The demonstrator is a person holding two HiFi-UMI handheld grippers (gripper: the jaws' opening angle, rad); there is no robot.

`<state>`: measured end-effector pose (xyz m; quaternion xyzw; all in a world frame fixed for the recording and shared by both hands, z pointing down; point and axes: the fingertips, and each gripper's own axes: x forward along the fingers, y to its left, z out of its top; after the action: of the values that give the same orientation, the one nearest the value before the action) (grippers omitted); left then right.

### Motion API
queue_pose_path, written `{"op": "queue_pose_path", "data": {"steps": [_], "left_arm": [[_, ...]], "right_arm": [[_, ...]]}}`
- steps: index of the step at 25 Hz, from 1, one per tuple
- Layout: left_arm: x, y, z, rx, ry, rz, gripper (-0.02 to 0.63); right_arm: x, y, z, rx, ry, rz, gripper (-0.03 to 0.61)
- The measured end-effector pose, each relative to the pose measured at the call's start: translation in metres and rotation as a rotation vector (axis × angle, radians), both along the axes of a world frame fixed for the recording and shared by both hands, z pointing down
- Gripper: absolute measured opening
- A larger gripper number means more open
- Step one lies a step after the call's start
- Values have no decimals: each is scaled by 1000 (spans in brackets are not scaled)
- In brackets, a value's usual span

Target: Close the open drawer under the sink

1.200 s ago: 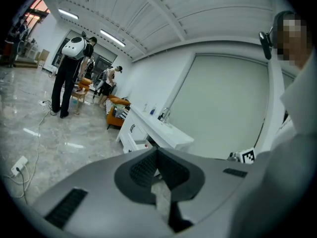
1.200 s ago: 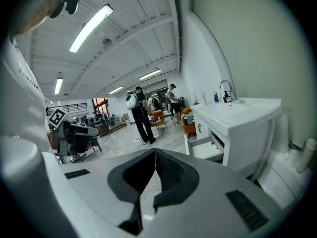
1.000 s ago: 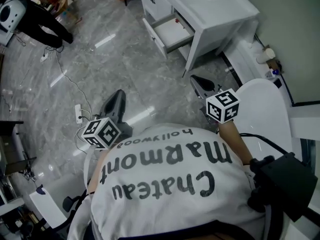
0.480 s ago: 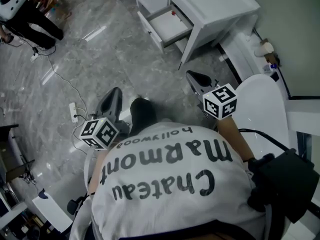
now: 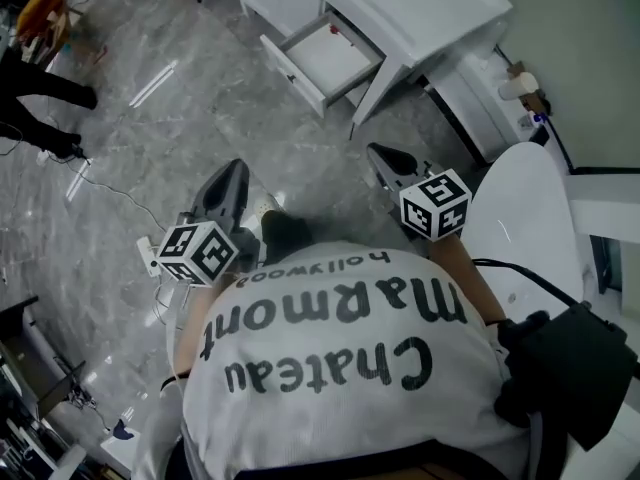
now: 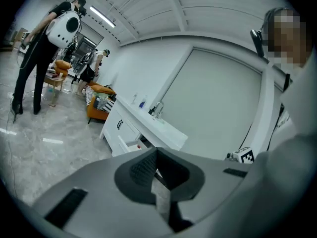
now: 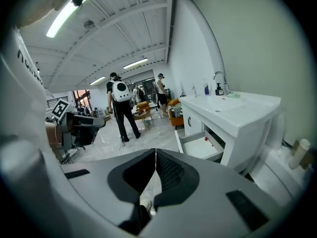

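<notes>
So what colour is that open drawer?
The drawer is white, seen best in the head view.

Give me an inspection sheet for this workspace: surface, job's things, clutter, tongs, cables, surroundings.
Surface: glossy grey marbled floor.
Job's things: drawer under the white sink cabinet stands pulled out; a small red item lies inside.
Clutter: pale cylinder beside the cabinet.
Tongs: left tongs and right tongs both shut, empty, well short of the drawer.
Cables: thin cable trails across the floor; black cable by the right arm.
Surroundings: person with white backpack; orange chair.
</notes>
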<state>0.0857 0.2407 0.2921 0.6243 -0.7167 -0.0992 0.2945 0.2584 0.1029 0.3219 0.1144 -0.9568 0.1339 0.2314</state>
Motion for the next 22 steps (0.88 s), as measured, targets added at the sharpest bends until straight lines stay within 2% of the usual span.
{"op": "queue_pose_path", "data": {"steps": [9,22], "left_arm": [[-80,-27,-10,-11,-18,97,9],[-157,-40,-1,-47,2,150,9]], "right_arm": [[-88,-1,-9,-6,2,29,12],[-166,-5,0,-38,12,74,12]]}}
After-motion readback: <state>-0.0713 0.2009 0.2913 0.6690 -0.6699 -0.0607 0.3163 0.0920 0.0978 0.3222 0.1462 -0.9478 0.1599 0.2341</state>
